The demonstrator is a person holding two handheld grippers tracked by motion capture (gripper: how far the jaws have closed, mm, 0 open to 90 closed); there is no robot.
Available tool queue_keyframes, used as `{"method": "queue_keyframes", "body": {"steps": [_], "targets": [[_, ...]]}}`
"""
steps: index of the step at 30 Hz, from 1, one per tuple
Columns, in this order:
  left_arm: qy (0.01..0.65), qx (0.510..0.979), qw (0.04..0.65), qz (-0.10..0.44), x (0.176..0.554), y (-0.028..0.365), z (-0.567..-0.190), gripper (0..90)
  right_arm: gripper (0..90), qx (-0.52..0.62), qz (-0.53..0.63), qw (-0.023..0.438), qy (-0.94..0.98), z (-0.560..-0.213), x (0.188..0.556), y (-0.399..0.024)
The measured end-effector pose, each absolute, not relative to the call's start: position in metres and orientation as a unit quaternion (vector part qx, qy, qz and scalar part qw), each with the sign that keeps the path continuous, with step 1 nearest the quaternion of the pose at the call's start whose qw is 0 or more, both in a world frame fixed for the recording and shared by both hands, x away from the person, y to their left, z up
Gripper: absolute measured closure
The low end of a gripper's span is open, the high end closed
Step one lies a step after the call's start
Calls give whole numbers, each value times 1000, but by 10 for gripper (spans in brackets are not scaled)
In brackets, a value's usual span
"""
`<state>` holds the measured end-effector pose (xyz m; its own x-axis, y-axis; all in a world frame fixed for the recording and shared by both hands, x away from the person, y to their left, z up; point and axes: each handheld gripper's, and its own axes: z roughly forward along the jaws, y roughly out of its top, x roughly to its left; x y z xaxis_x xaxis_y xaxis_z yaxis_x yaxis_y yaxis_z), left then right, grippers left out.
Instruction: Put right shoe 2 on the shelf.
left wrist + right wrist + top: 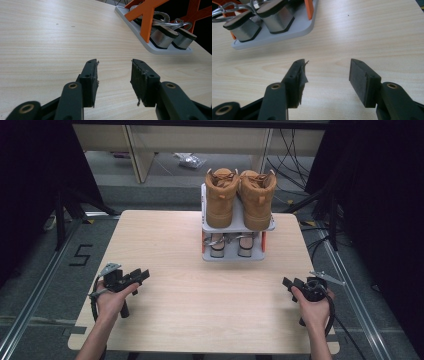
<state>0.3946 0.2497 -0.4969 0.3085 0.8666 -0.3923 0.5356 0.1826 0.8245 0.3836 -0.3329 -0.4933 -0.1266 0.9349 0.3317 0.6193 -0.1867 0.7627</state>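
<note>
A pair of tan boots (240, 196) stands heels toward me on the top shelf of a small grey two-tier shoe rack (268, 226) at the far middle of the wooden table (200, 290). Silver block-heeled sandals (228, 245) sit on its lower shelf, and appear as sandals (166, 37) in the left gripper view and sandals (259, 20) in the right gripper view. My left gripper (143, 275) rests low at the front left, jaws open and empty, seen close as left gripper (114, 65). My right gripper (287, 283) sits at the front right, also open and empty, seen close as right gripper (327, 64).
The rack has orange side struts (147, 15). Black curtains flank the table, cables lie on the floor behind it, and metal rails (350, 295) run along both sides. Bare tabletop lies between the two grippers and the rack.
</note>
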Motion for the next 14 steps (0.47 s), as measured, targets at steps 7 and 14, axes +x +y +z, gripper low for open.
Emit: {"method": "queue_keyframes", "body": {"steps": [7,14], "targets": [[565,619,522,157,395,250,-497,559,463,637,440,188,605,-496,380,-329],[561,615,533,154,396,251,-495,557,416,621,444,199,614,-499,374,-324]]}}
